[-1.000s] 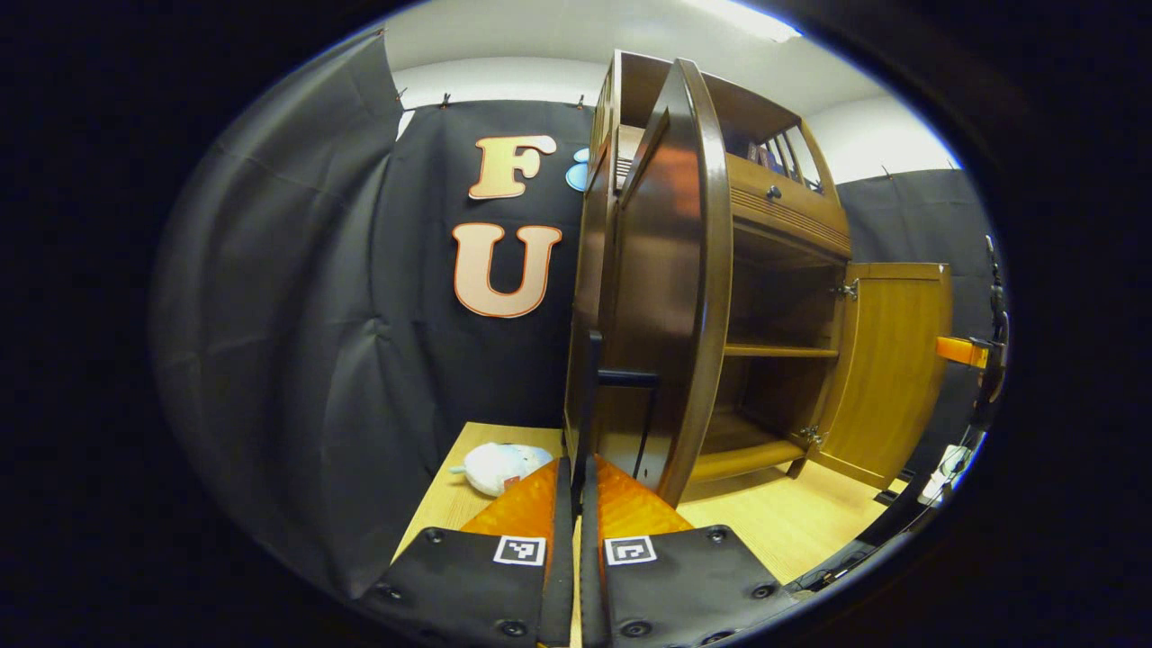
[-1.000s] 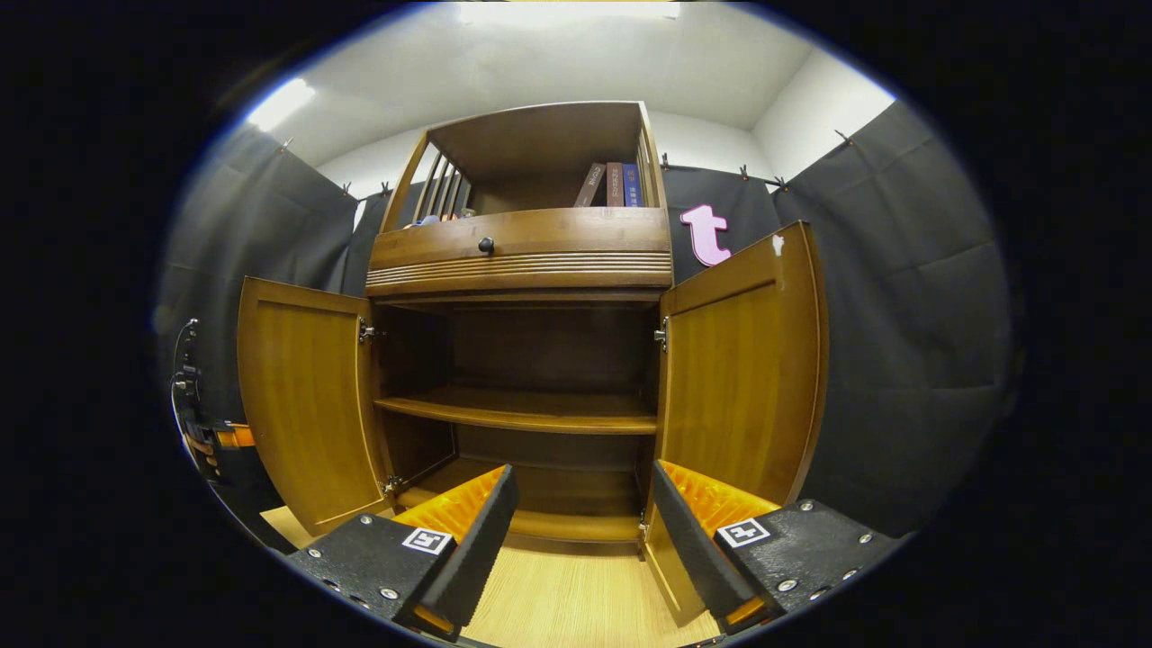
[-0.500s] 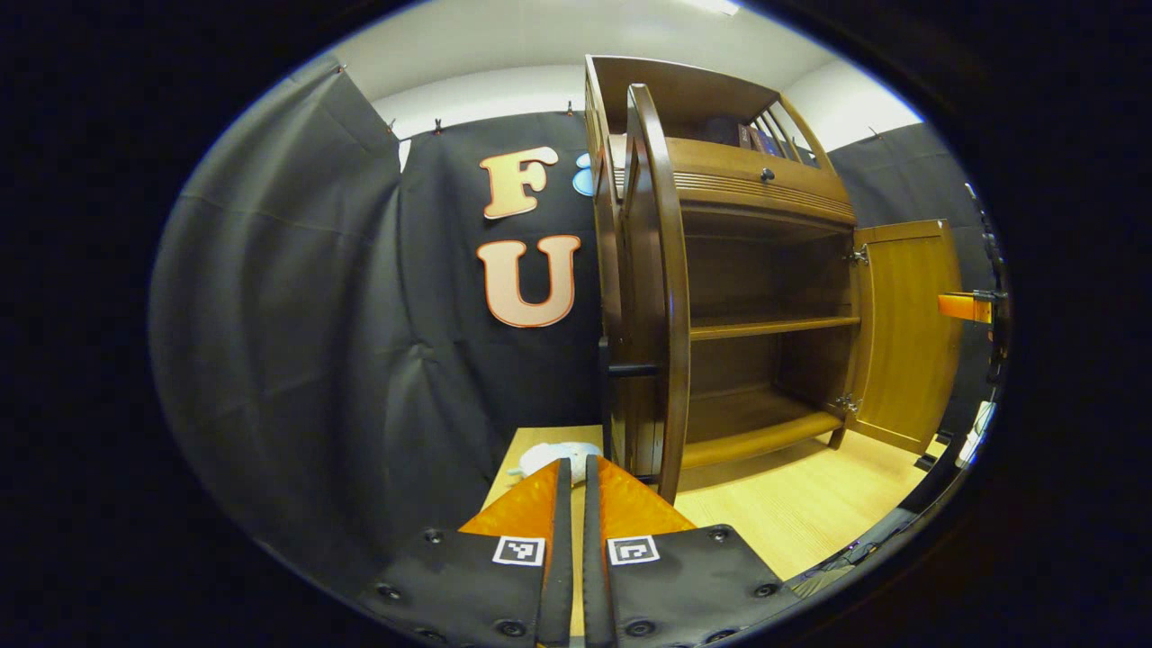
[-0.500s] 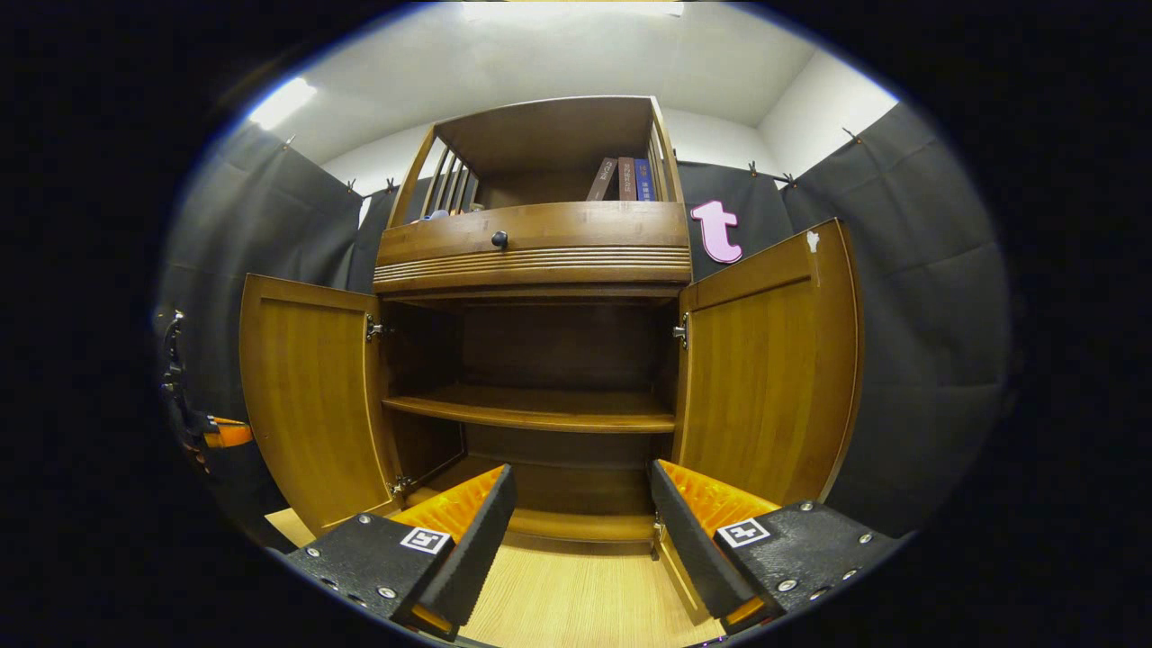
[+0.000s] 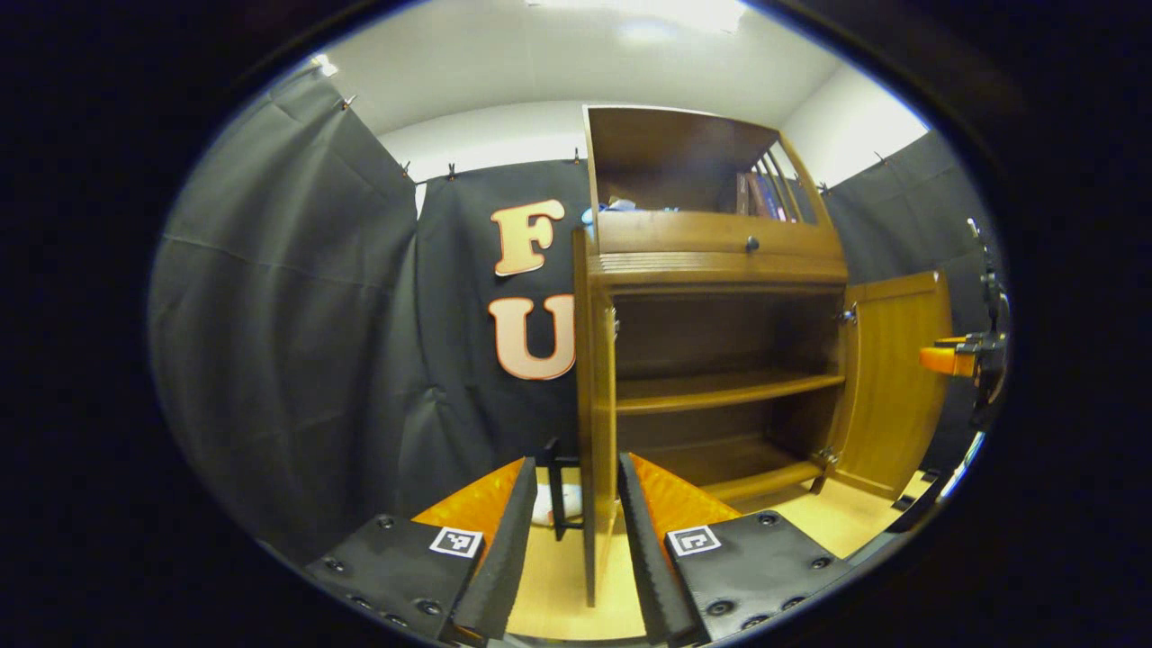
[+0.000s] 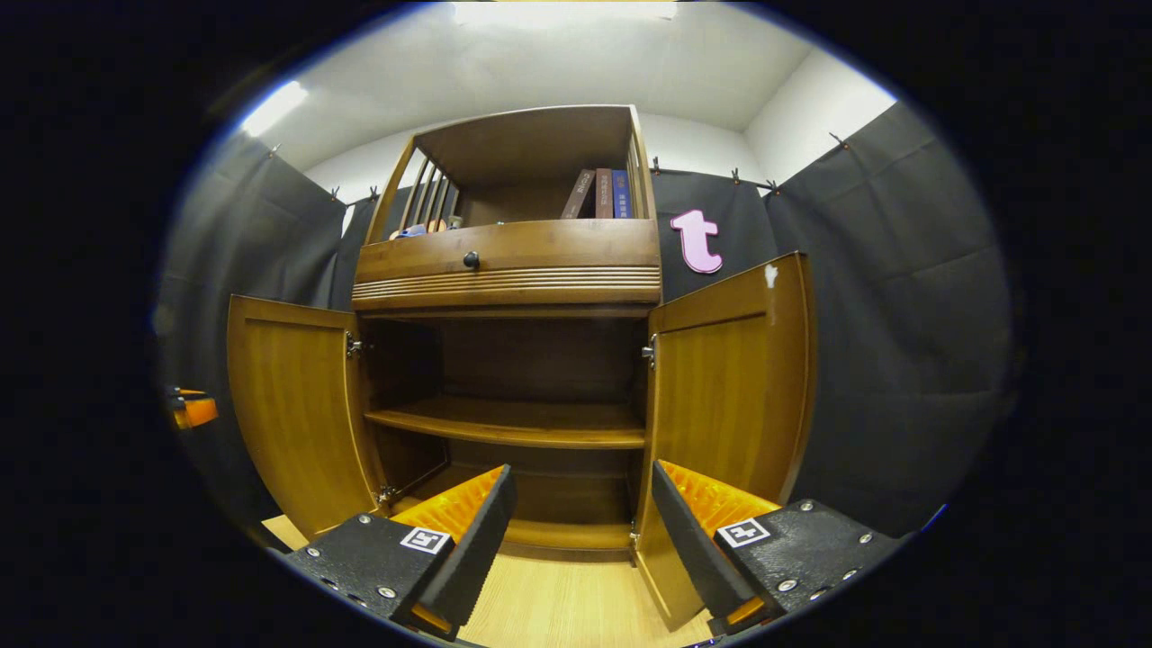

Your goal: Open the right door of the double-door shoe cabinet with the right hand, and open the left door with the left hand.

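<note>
The brown wooden shoe cabinet [image 6: 508, 261] stands with both doors swung out. In the right gripper view its left door [image 6: 288, 405] and right door [image 6: 729, 396] frame the bare inner shelf [image 6: 513, 423]. My right gripper [image 6: 580, 531] is open in front of the cabinet, touching nothing. In the left gripper view the left door [image 5: 596, 396] is seen edge-on, its black handle [image 5: 553, 486] on the far side. My left gripper [image 5: 576, 540] is open, and the door's edge stands between its fingers without being pressed. The right door [image 5: 891, 378] shows beyond.
A drawer with a dark knob [image 6: 470, 260] sits above the doors, and books [image 6: 598, 193] stand on the top shelf. A white soft object [image 5: 543, 515] lies on the light wood floor [image 6: 558, 603] behind the left door. Black cloth walls close in both sides.
My left gripper was shut on the left door's black handle; its fingers have now spread and let go, and its view has swung round to face the cabinet. The right gripper stays open, barely shifted.
</note>
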